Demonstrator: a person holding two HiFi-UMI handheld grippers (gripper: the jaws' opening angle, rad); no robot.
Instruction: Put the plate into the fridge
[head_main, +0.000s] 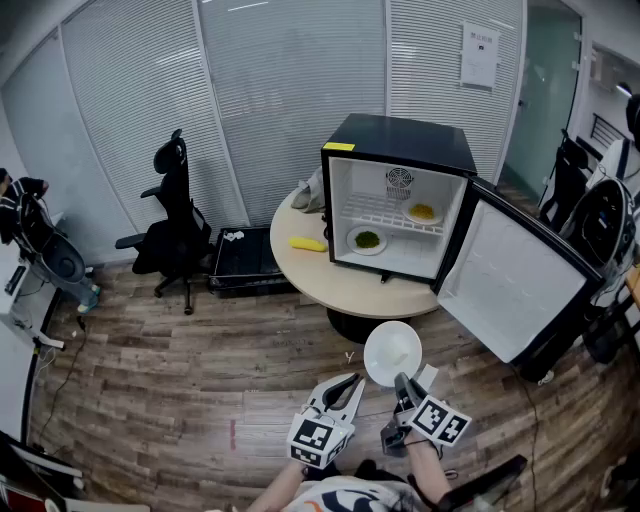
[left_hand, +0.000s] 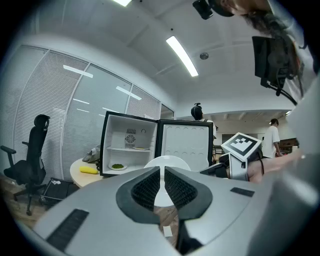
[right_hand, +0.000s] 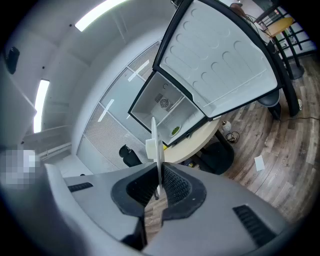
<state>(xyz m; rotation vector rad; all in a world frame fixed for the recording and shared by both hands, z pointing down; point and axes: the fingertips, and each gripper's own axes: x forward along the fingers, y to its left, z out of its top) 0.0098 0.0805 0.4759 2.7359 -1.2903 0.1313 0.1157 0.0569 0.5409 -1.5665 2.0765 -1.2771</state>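
A white plate (head_main: 392, 352) hangs in front of the round table, and my right gripper (head_main: 403, 383) is shut on its near rim. In the right gripper view the plate (right_hand: 154, 135) stands edge-on between the pads. My left gripper (head_main: 350, 385) is just left of the plate, shut with nothing in it. In the left gripper view the plate (left_hand: 167, 162) shows beyond the left gripper (left_hand: 162, 175). The black mini fridge (head_main: 400, 140) stands on the table with its door (head_main: 515, 280) swung open to the right. Inside, one plate of green food (head_main: 367, 240) lies on the floor and one of yellow food (head_main: 423, 212) on the shelf.
The round beige table (head_main: 300, 265) also bears a yellow object (head_main: 307, 243) left of the fridge. A black office chair (head_main: 172, 215) and a black case (head_main: 243, 258) on the wooden floor are at the left. More chairs and gear crowd the right edge.
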